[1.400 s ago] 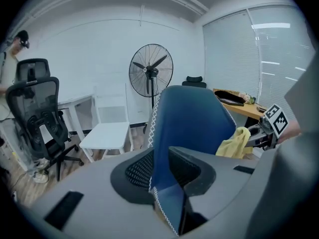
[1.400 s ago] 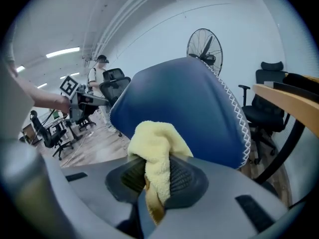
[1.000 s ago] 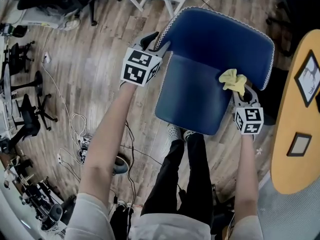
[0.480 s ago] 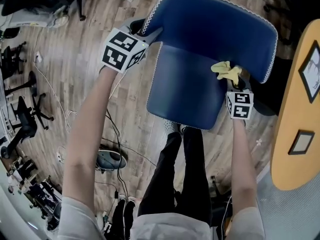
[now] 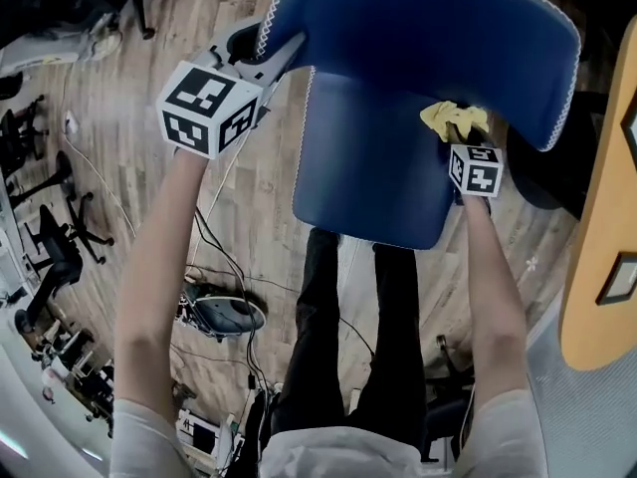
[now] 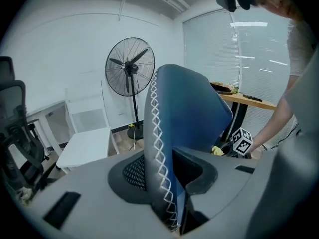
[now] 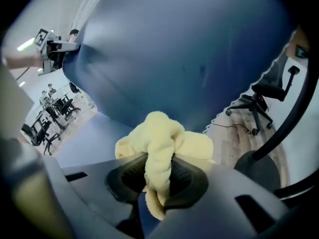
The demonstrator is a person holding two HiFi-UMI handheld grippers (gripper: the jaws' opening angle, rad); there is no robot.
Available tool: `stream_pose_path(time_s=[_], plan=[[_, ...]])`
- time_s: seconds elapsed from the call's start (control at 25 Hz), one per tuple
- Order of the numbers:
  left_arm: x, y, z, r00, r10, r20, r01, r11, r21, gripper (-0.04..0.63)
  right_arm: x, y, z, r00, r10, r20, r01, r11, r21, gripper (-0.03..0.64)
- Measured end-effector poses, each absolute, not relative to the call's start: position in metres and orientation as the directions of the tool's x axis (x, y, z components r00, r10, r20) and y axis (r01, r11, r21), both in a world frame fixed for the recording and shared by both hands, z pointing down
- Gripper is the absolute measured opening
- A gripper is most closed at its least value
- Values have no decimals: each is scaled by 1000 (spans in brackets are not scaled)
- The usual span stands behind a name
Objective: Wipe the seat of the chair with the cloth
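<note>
Cloth (image 7: 162, 136) clenched in right tongs (image 7: 158, 177); left tongs (image 6: 172, 183), just closing, grip chair back (image 6: 194, 113) edge.

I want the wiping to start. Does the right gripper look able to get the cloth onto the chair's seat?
Likely yes. The right gripper holds the cloth close to the seat, which is bare there. The left gripper, jaws just closing on the backrest, is off to the side.

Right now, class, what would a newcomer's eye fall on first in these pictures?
A big blue chair fills the head view's upper middle. A bright yellow cloth, pinched in the right gripper, is over the seat at its right rear. The left gripper, its jaws just closing, grips the backrest by its white-stitched left edge.
</note>
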State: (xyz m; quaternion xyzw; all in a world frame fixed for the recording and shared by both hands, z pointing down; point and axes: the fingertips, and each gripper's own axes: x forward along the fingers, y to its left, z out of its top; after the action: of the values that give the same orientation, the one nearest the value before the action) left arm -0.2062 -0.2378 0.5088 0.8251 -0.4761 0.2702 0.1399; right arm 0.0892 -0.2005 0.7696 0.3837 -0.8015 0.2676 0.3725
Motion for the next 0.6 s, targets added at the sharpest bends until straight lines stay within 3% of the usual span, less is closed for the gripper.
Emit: stream_pose_path(time_s=[0.2,0.6], plan=[[-210,-244,509,385,-716,582,-865,-500,-44,140,85,-205,772,-438,-375,817,-837,503,-218,75],[-204,-241,513,456,-698,553,-840,-542,8,132,93,-201,774,-350,-431,832,-890,430,-152,74]])
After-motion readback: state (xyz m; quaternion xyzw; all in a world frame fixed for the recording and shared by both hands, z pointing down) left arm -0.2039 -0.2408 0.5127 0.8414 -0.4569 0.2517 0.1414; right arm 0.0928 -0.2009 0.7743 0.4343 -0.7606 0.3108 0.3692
